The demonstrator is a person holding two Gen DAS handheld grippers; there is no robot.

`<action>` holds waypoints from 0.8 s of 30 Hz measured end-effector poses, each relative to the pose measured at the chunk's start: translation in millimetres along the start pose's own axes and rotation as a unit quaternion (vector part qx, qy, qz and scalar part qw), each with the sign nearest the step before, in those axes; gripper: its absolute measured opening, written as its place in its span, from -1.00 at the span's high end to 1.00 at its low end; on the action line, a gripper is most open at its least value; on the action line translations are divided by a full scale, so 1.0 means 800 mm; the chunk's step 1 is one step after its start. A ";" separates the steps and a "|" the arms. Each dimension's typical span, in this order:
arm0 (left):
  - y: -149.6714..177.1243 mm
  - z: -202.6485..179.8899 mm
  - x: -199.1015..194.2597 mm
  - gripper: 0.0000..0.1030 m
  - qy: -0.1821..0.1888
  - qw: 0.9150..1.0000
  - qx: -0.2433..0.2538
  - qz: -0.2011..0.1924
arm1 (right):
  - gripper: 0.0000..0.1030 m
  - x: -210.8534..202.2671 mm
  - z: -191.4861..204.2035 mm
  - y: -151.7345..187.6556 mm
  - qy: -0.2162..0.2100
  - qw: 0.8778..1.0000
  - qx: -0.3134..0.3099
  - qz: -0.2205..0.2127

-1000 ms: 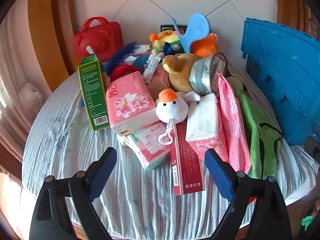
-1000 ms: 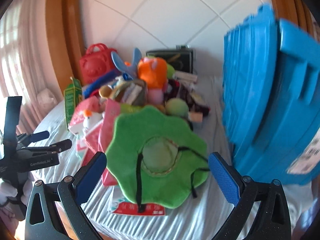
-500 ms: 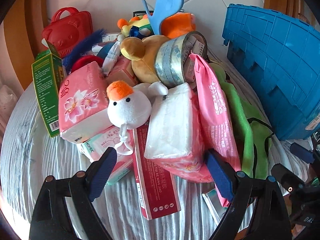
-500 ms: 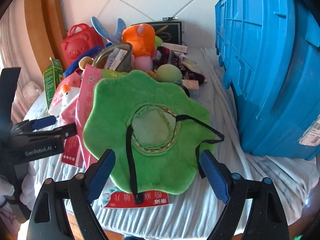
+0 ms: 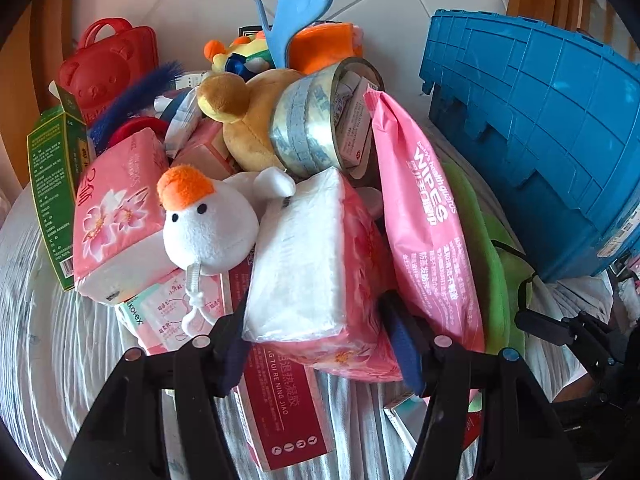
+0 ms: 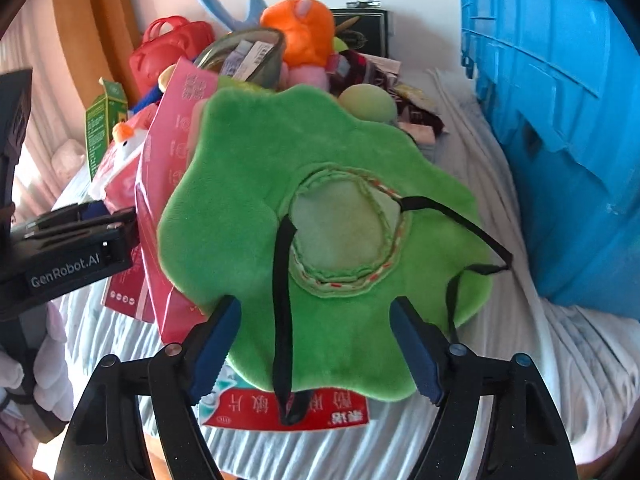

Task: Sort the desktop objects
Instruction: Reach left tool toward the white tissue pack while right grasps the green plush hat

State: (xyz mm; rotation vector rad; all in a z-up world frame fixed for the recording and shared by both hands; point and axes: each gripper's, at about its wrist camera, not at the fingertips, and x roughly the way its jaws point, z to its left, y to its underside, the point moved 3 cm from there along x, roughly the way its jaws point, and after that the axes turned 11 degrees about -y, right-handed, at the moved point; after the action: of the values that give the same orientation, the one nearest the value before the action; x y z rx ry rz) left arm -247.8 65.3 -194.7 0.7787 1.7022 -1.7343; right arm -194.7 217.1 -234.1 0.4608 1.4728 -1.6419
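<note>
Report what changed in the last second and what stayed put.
Both grippers came down onto the pile. The left gripper is closing around the pink tissue pack; the right gripper is closing over the green plush hat, not yet gripping. The pile and blue crate stayed put.

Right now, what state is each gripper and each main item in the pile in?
Left gripper: fingers closing on the pink-and-white tissue pack, pads at its sides.
Right gripper: fingers closing, astride the near edge of the green plush flower-shaped hat; not yet gripped.
Clear packing tape roll: on its side atop the pile.
Green carton: top flap open.
Blue plastic crate: tilted on the bedsheet.
</note>
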 end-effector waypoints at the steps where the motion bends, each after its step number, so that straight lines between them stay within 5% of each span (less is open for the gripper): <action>1: -0.001 0.000 0.001 -0.19 0.000 1.000 0.001 0.000 | -0.52 0.001 0.001 0.000 -0.003 1.000 -0.001 -0.002; 17: 0.012 -0.001 -0.007 -0.19 -0.003 1.000 -0.002 -0.022 | -0.62 -0.002 -0.002 0.033 -0.014 1.000 0.000 -0.006; 24: 0.010 -0.004 -0.010 -0.11 -0.007 0.999 0.003 -0.036 | -0.99 0.016 0.006 0.028 0.009 0.999 -0.042 -0.030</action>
State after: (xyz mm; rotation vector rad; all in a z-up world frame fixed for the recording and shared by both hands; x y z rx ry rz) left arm -236.7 68.8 -194.3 0.7132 1.7360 -1.7895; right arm -182.7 209.4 -256.4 0.3881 1.5766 -1.6184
